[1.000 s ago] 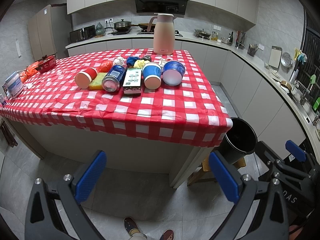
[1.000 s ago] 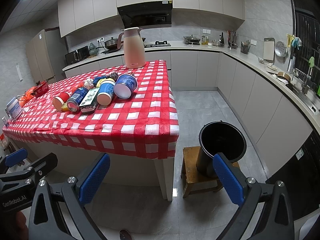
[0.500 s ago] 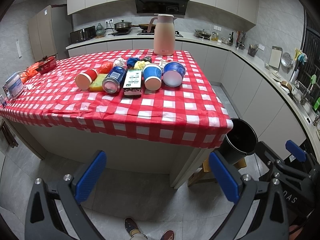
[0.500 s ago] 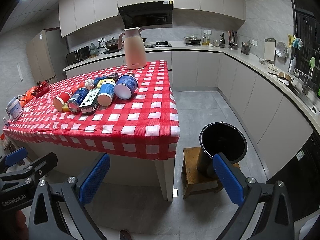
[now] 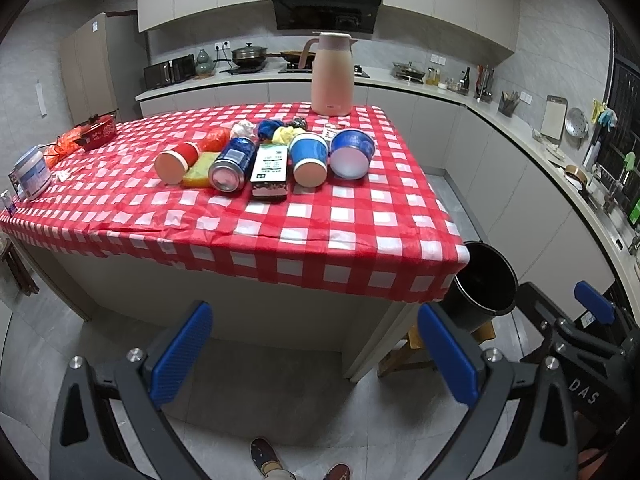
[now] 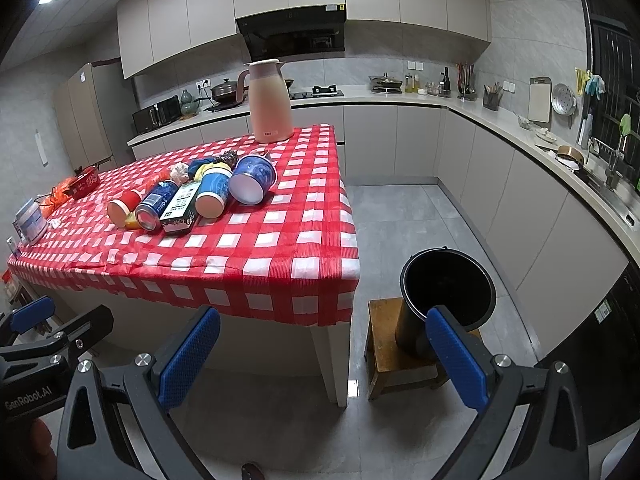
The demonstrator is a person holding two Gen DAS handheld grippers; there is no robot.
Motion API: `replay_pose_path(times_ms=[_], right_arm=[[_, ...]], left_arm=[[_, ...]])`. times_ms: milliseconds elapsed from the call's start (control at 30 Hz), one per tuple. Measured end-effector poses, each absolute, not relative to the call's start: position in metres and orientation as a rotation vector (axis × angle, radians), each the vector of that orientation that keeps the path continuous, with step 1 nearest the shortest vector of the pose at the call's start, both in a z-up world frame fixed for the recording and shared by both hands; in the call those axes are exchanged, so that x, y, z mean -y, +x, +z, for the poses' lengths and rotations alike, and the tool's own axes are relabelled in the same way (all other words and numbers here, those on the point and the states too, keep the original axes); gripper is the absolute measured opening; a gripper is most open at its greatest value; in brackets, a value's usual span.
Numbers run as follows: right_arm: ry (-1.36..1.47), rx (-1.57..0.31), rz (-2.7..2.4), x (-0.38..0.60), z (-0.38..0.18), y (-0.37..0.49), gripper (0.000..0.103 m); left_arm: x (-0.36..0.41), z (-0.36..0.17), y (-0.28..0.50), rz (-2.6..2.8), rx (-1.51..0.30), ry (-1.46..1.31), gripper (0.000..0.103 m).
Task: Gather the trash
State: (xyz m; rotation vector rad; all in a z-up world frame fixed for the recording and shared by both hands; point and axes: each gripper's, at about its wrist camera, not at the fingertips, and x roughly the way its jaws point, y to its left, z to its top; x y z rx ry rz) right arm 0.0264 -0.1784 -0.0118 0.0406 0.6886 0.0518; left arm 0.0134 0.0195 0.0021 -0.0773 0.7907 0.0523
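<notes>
Trash lies in a row on the red checked table (image 5: 280,216): a red cup (image 5: 176,162), a yellow sponge (image 5: 199,170), a blue can (image 5: 232,164), a dark carton (image 5: 270,172), a blue paper cup (image 5: 308,158), a blue bowl (image 5: 352,154) and crumpled wrappers (image 5: 276,128) behind. The row also shows in the right wrist view (image 6: 192,200). A black bin (image 6: 446,300) stands on a wooden stool (image 6: 384,344) right of the table. My left gripper (image 5: 316,352) is open and empty, below the table's front edge. My right gripper (image 6: 324,356) is open and empty, near the bin.
A pink thermos jug (image 5: 332,76) stands at the table's far edge. A plastic tub (image 5: 32,172) and a red pot (image 5: 96,132) sit at the left end. Kitchen counters (image 6: 540,152) run along the back and right. Grey floor (image 6: 400,216) lies between table and counters.
Both views have shifted slightly, with the table a little lower in each frame. Nothing on the table has moved and both grippers stay open.
</notes>
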Motion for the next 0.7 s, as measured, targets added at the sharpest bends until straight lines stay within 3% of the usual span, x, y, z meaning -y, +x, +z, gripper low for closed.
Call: replay_pose_path(times_ms=[700], right_arm=[[0.074, -0.633, 0.123, 0.188, -0.007, 0.037, 0.103]], left_arm=[[-0.024, 0.006, 0.016, 0.129, -0.748, -0.093, 0.103]])
